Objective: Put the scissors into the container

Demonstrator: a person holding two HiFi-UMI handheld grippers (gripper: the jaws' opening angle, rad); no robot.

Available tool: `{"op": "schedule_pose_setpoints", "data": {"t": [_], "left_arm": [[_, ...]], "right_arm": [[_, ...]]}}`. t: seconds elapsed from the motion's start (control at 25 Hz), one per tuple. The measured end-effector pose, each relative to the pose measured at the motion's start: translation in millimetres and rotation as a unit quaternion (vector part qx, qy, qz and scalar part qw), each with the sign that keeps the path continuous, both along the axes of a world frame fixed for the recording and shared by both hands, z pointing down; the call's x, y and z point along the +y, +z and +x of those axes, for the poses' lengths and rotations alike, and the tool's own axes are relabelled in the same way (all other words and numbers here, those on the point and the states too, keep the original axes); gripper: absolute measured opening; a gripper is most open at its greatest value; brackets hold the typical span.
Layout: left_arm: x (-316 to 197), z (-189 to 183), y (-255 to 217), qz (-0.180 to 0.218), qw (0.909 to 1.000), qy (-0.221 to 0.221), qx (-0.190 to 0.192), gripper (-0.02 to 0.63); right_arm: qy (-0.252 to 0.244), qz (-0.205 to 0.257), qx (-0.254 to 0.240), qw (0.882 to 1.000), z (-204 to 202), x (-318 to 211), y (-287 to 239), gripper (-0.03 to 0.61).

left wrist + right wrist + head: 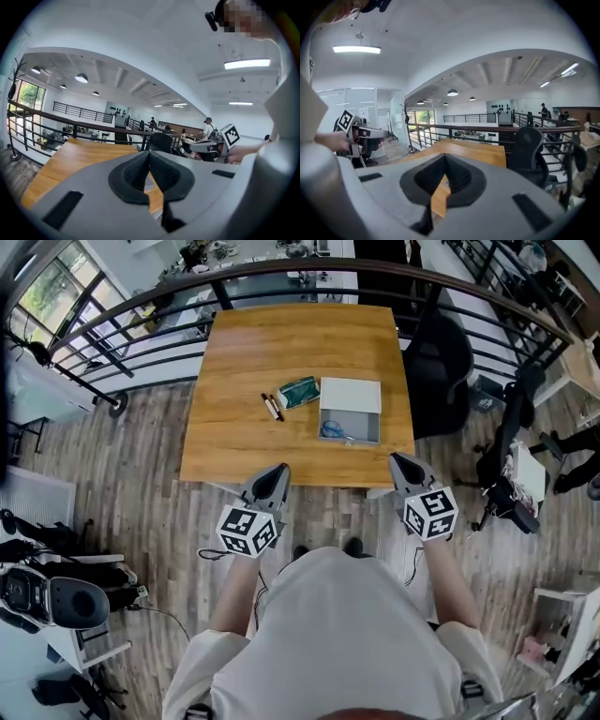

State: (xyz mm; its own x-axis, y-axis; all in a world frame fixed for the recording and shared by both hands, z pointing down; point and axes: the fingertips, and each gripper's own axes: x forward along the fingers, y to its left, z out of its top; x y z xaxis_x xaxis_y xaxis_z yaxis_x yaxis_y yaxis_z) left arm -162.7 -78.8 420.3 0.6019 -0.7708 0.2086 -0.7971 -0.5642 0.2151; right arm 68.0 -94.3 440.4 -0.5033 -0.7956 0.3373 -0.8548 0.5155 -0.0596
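Lying inside the open grey container [364, 423], the scissors [334, 431] rest on the far side of the wooden surface [244, 437] from both tools. Their blue handles point left and the blades slant right along the box's near wall. The right hand-held gripper [400, 463] is the nearer one (the left hand-held gripper [278, 471] hangs closer to the pens [272, 407]). Both hover just short of the surface's near edge, jaws pressed together on nothing. The task looks done to me.
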Motion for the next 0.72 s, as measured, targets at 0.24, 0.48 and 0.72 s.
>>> {"op": "schedule_pose_setpoints", "data": {"t": [0.24,0.48,0.72], "left_arm": [[2,-15,-20,0.027,0.9996,0.009,-0.002,-0.006],[3,-15,-26,0.036,0.9992,0.016,0.005,-0.006],[-1,-12,-28,0.04,0.9991,0.014,0.005,-0.006]], "right_arm": [[0.023,0.026,-0.018,0.999,-6,14,-27,0.003],[0.033,0.043,-0.013,0.998,-5,20,-36,0.002],[0.034,0.041,-0.017,0.998,-5,17,-33,0.002]]}}
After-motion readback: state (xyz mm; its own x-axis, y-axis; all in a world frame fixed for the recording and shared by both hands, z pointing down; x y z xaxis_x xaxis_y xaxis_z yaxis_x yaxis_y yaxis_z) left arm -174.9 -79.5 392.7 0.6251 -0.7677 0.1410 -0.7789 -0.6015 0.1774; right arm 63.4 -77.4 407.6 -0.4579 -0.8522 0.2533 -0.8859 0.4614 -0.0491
